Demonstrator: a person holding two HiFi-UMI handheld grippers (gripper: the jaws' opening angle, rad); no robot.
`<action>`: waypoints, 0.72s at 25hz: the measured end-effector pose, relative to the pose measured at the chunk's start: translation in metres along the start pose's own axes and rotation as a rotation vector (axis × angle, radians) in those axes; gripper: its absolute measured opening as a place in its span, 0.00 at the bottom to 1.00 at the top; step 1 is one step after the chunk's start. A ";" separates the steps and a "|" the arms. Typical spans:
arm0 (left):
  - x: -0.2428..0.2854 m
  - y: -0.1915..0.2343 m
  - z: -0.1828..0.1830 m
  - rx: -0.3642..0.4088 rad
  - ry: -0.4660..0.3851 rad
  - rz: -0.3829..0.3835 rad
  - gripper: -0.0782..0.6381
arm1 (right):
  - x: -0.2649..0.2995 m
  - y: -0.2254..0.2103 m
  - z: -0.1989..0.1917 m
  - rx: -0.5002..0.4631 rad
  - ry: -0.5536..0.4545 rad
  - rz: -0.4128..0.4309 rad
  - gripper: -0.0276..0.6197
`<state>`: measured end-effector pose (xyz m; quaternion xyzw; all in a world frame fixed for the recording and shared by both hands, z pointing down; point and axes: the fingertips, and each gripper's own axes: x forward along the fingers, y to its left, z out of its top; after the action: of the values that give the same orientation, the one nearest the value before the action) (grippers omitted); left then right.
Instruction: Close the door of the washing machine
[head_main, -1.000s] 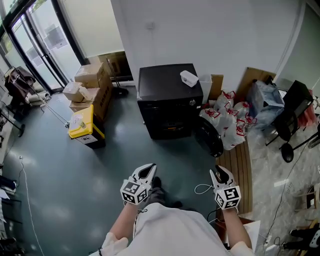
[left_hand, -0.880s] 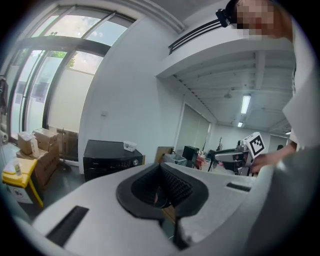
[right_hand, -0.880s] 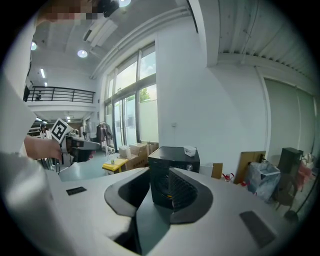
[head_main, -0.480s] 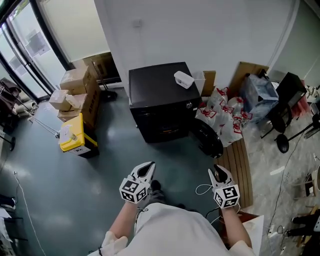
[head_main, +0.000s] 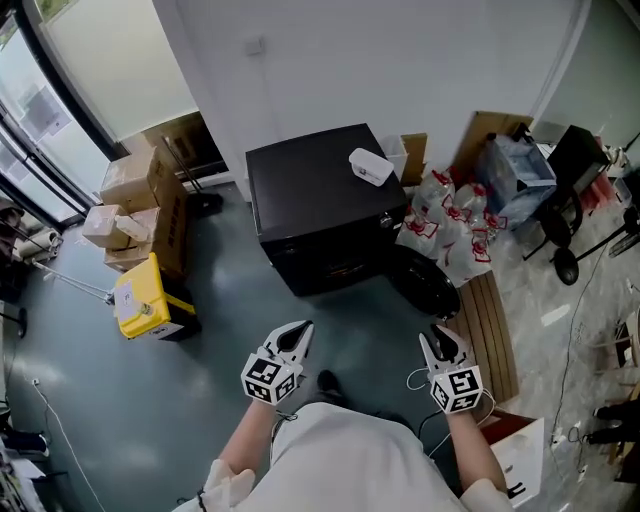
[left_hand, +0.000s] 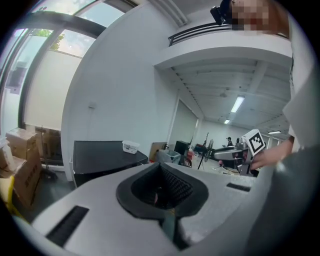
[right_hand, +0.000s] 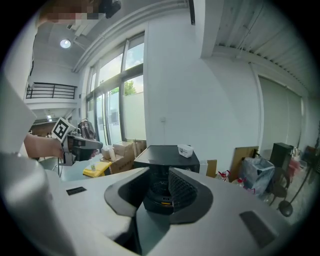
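Washing machine: the black front-loader (head_main: 310, 190) is standing against the white wall, with a white container (head_main: 371, 166) sitting on its top.
Door: the round dark door (head_main: 428, 283) is hanging open off the machine's front. It is swung out toward the red-and-white bags (head_main: 447, 222) piled beside the machine. Not shut yet.
Left gripper: the left gripper (head_main: 299, 334) is hovering well apart from the machine's front. Its claw is standing narrowly apart and gripping nothing.
Right gripper: the right gripper (head_main: 441, 341) is hovering well apart from the machine, roughly in line with the open door. Its claw is standing partway open and empty, the machine showing through the gap.
Step, as judged: the approach; nothing is touching the door.
Risk 1: a push landing near the hinge side is likely to stall the door short of latching.
Risk 2: a hard swing may be bouncing the door back off the machine's front.
Risk 3: a bag beside the machine may be snagging the door's edge.
Risk 4: the white cable (head_main: 410, 379) lying on the floor before the machine could be catching a foot.
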<state>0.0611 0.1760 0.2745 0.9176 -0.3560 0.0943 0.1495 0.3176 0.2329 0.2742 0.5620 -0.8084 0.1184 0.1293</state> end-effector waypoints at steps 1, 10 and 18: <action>0.005 0.008 0.001 0.004 0.007 -0.011 0.12 | 0.007 0.000 0.001 0.005 0.001 -0.009 0.25; 0.040 0.060 0.008 0.037 0.047 -0.090 0.12 | 0.055 -0.007 -0.004 0.039 0.054 -0.084 0.25; 0.076 0.072 0.002 0.023 0.069 -0.108 0.12 | 0.072 -0.038 -0.022 0.055 0.120 -0.097 0.26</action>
<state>0.0670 0.0774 0.3090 0.9333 -0.2995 0.1220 0.1559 0.3312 0.1645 0.3216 0.5958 -0.7674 0.1674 0.1677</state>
